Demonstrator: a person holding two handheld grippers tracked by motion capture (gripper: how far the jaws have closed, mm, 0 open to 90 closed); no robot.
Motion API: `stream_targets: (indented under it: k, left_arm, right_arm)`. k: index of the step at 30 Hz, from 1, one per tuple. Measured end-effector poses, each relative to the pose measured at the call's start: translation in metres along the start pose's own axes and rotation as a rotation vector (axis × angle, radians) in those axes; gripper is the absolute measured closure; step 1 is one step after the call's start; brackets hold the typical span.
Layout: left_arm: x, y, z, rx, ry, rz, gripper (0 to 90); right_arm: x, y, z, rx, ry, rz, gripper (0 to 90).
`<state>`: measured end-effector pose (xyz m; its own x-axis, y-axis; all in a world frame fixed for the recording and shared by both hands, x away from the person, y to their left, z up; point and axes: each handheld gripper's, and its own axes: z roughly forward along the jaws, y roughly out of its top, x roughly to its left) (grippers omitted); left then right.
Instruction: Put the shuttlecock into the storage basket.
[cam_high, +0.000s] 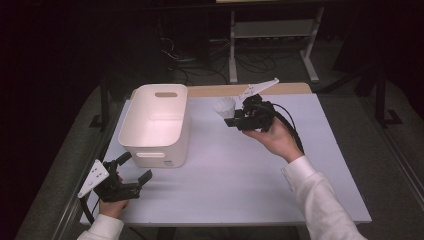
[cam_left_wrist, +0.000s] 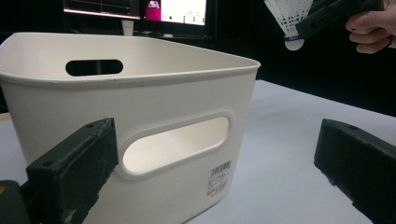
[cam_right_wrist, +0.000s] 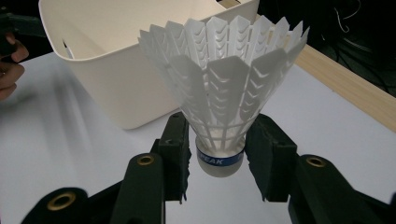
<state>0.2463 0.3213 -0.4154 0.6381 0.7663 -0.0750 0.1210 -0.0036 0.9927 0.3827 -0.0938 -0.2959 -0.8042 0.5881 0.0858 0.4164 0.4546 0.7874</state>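
At the centre of the high view, the right tongs (cam_high: 231, 121) clamp a white shuttlecock (cam_high: 224, 107) by its base, raised above the desk (cam_high: 240, 170) just right of the cream bin (cam_high: 156, 124). The left tongs (cam_high: 136, 166) sit open at lower left, beside the bin's front.

High view down over table (cam_high: 240, 165); both claw views close, level, sharing bin (cam_left_wrist: 140, 107).
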Motion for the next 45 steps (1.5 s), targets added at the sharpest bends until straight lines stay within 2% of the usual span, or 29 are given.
stream_targets:
  k: [13, 45]
  left_arm:
    - [0.000, 0.000, 0.000, 0.002, 0.000, 0.001, 0.0]
    - [-0.001, 0.000, 0.000, -0.001, -0.002, -0.003, 0.0]
  right_arm:
    - [0.006, 0.008, 0.009, -0.020, 0.019, -0.018, 59.0]
    - [0.021, 0.032, 0.028, -0.028, 0.058, -0.040, 59.1]
